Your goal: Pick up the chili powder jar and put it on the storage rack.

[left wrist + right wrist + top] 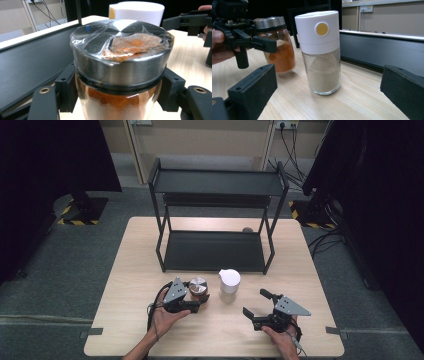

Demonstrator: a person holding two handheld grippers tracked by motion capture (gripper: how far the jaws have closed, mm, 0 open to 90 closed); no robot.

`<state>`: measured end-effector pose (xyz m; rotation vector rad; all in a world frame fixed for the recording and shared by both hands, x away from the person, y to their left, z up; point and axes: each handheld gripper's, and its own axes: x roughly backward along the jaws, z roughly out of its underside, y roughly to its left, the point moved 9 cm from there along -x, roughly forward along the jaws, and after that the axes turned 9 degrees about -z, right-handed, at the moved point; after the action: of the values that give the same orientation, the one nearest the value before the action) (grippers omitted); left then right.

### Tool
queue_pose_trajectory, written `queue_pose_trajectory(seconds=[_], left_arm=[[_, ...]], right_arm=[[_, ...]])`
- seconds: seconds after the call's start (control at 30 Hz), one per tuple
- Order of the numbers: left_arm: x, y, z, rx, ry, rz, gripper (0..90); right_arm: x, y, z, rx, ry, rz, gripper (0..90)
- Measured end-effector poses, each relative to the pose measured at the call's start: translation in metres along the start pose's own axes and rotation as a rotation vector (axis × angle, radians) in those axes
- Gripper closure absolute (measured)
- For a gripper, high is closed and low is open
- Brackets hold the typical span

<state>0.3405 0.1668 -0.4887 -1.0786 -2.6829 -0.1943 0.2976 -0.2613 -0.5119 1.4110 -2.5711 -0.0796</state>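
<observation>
— What's the surface like, starting closest to you?

— A pale wooden table (125, 320) on grey carpet, with dark curtains at both sides and a beige wall with sockets at the back. Near the front edge, the left gripper (200, 301) is clamped on a glass jar (198, 287) with a steel lid; the jar stands on the table, gripped just under the lid.

— What's in it?

— Orange-red powder, with some of it smeared under clear film on the lid. Just beside it to the right stands a white-capped shaker (229, 285), filled with pale powder.

— And the right gripper (256, 304)?

— Jaws spread wide, holding nothing, pointing at the shaker but apart from it.

— Room to move?

— Bare tabletop lies between both hands and at the right edge. Behind the jars stands a black two-tier rack (215, 251), both shelves bare, with a small round thing behind it.
</observation>
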Motion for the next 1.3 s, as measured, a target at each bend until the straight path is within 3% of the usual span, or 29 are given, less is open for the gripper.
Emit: queue_pose_trajectory(seconds=[0.37, 0.53, 0.8, 0.93, 1.3], left_arm=[[0.011, 0.014, -0.028, 0.013, -0.043, -0.017, 30.6], [0.016, 0.021, -0.044, -0.002, -0.05, -0.03, 30.7], [0.021, 0.035, -0.069, 0.041, -0.068, -0.003, 30.6], [0.022, 0.039, -0.089, 0.016, -0.054, -0.018, 30.7], [0.015, 0.044, -0.138, -0.006, -0.052, -0.042, 30.6]], right_arm=[[0.0, 0.0, 0.0, -0.001, 0.001, -0.002, 1.2], [0.0, 0.0, 0.0, -0.002, 0.001, -0.001, 1.2], [0.0, 0.0, 0.0, -0.004, 0.0, -0.002, 1.2], [-0.001, -0.001, 0.001, -0.006, 0.0, -0.001, 1.2], [0.0, -0.001, 0.001, -0.008, -0.001, -0.002, 1.2]])
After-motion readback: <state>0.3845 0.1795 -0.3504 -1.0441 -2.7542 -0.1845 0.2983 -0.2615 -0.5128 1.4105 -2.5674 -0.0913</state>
